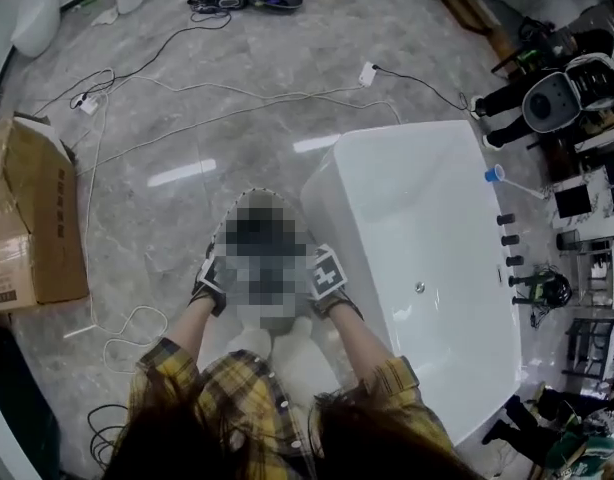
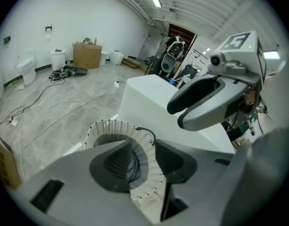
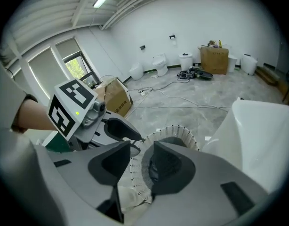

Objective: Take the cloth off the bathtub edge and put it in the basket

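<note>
Head view: the bathtub point(image 1: 332, 218) edge carries no cloth. The basket point(image 1: 249, 194) stands on the floor just beside the tub wall, and your left gripper point(image 1: 212, 273) and right gripper point(image 1: 325, 273) sit above its near rim. The deposit looks done.

Left gripper view: the jaws are partly apart with nothing between them.

Right gripper view: you have these jaws part-open too, and empty. A dark mass, likely the cloth point(image 3: 174, 141), lies inside the basket.

Room: glossy grey stone floor point(image 1: 187, 128), loose cables point(image 1: 217, 90), a cardboard box point(image 1: 32, 218).

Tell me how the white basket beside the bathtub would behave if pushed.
Probably light: the basket looks thin-walled and pleated. It would likely slide on the glossy floor. Its wall may buckle under a push.
</note>
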Demonstrator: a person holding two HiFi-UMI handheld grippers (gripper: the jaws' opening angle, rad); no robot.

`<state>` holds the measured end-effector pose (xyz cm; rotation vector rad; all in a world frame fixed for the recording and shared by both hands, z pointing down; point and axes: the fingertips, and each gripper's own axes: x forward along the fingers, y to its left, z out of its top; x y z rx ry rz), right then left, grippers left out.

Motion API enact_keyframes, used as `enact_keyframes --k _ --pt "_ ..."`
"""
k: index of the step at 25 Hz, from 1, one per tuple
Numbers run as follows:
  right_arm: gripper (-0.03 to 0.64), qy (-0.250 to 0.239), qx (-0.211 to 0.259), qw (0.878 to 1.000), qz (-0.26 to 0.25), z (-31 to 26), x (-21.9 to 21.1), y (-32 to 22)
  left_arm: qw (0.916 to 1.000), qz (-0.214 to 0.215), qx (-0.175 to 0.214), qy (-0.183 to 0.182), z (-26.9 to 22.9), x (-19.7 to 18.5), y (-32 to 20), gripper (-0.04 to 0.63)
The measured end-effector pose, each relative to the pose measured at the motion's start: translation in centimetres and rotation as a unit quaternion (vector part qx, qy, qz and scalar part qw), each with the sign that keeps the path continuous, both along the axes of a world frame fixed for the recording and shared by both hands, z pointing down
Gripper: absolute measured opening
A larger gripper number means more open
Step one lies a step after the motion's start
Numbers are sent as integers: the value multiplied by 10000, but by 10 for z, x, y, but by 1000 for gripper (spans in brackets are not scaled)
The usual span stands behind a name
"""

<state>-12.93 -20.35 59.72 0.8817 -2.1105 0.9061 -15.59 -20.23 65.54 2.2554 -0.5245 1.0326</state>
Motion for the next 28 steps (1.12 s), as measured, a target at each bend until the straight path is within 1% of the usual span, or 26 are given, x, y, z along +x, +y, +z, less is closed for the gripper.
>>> enact_keyframes --k 4,7,9,12,15,18,20,22,24,28 --pt "164 -34 456 9989 -78 -48 -2 -1 9995 -20 276 179 -36 5 -4 158" --pt "164 -70 745 9972 -17 -81 0 -4 9982 -71 475 346 -66 11 -14 156" --pt "161 -135 927 9956 23 -102 -2 -7 9960 -159 715 509 -92 10 -24 156" --pt "156 -225 1288 9914 106 -131 -9 -12 9898 -358 1115 814 -132 3 -34 147" --pt "127 -293 1756 9836 295 -164 -10 -16 9801 -597 1423 1247 -174 -1 -42 138" --pt "118 -542 2193 9725 561 -201 -10 -19 9679 -816 1705 1659 -216 -2 -48 129" --pt "115 -708 2455 9646 655 -226 -12 -18 9601 -948 1867 1853 -240 -5 -48 123" --pt "109 -797 2710 9571 639 -248 -17 -15 9516 -1107 2019 2036 -261 -9 -46 96" --pt "104 -878 2956 9493 611 -267 -20 -10 9427 -1253 2143 2230 -281 -11 -40 84" --pt "92 -1148 3394 9302 801 -302 -18 1 9264 -1393 2316 2622 -316 -17 -25 63"
